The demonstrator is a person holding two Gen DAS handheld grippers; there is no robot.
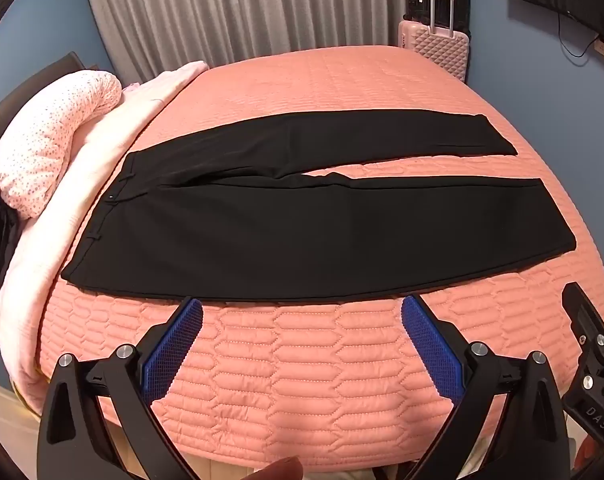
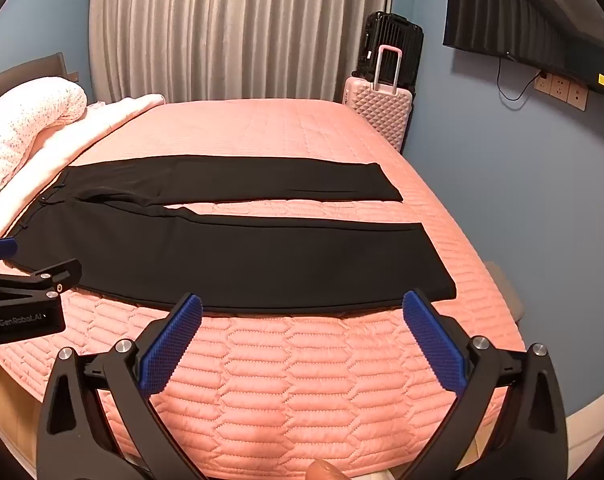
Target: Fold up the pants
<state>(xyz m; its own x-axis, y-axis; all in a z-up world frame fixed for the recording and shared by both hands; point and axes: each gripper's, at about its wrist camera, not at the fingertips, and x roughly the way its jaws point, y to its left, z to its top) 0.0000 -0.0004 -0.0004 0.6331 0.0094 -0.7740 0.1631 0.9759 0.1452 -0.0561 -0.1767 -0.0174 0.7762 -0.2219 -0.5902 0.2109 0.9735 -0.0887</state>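
Black pants lie flat on a pink quilted bed, waistband to the left, both legs spread apart to the right. They also show in the right wrist view. My left gripper is open and empty, just in front of the near leg's edge. My right gripper is open and empty, near the same edge toward the hem end. The left gripper's body shows at the left of the right wrist view. The right gripper's body shows at the right of the left wrist view.
A rolled spotted duvet and pale pink blanket lie at the bed's left end. A pink suitcase and a black one stand beyond the bed. A wall TV hangs on the right. Curtains hang behind.
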